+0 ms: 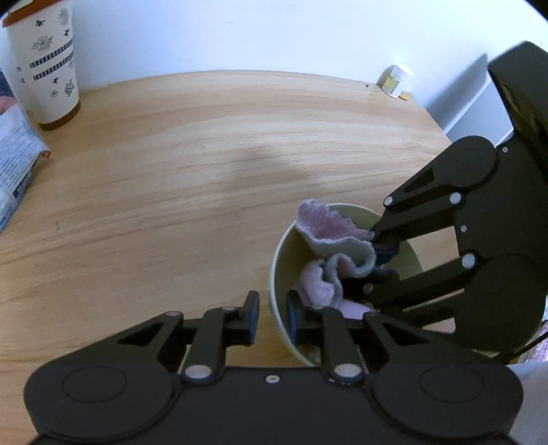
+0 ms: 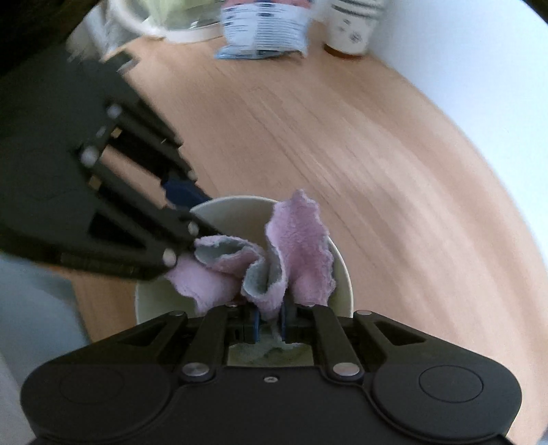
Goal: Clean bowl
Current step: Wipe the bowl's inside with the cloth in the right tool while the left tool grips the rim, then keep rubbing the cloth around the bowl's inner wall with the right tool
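Note:
A cream bowl (image 1: 279, 274) stands on the wooden table at the lower right of the left wrist view. A pink and pale grey cloth (image 1: 328, 236) is bunched inside it. My left gripper (image 1: 272, 318) is shut on the bowl's near rim, one finger outside and one inside. My right gripper (image 1: 376, 263) reaches into the bowl from the right. In the right wrist view my right gripper (image 2: 270, 323) is shut on the cloth (image 2: 298, 239), low inside the bowl (image 2: 342, 274). The left gripper (image 2: 186, 202) shows at the left, on the bowl's far rim.
A tall patterned cup (image 1: 44, 65) stands at the back left by a printed packet (image 1: 15, 157). A small white jar (image 1: 397, 80) stands at the back right by the wall. The right wrist view shows the packet (image 2: 263, 27), the cup (image 2: 352, 24) and a white dish (image 2: 164, 20) far off.

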`<state>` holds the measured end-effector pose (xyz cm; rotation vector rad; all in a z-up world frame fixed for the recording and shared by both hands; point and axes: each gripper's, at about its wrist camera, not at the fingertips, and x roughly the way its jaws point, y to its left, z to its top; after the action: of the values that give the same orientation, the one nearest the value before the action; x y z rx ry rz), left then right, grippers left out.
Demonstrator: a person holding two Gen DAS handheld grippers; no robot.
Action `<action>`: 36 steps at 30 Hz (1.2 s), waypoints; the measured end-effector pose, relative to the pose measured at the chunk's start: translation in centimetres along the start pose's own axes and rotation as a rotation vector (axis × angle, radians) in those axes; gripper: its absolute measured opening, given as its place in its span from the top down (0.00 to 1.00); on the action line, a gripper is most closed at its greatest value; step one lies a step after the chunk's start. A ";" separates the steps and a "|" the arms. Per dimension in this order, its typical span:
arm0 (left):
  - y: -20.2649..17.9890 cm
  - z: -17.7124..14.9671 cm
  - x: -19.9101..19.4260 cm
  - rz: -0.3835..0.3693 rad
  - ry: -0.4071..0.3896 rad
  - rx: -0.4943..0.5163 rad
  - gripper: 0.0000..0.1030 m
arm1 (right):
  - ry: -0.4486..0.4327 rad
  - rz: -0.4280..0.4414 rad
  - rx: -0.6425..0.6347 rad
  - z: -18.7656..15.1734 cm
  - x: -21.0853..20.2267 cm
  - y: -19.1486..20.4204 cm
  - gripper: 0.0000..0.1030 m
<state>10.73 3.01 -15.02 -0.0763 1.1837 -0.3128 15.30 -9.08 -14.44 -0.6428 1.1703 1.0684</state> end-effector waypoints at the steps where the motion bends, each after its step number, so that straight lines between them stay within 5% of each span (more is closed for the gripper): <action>1: 0.0 0.0 0.0 0.005 0.002 0.002 0.77 | 0.004 0.017 0.020 0.2 0.0 -0.5 0.88; 11: -0.2 0.6 0.5 0.057 0.011 0.012 0.69 | 0.041 0.079 0.062 0.2 -6.0 -2.5 0.87; 23: 0.3 1.1 0.5 0.049 0.032 -0.009 0.63 | 0.188 0.108 -0.006 -0.9 -1.0 -1.6 0.89; 36: 0.8 1.0 0.4 0.019 0.019 -0.039 0.76 | 0.126 0.072 -0.031 -0.7 -0.1 -1.5 0.90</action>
<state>11.99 3.54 -15.20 -0.0964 1.2090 -0.2747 16.33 -10.30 -14.78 -0.7050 1.2965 1.1218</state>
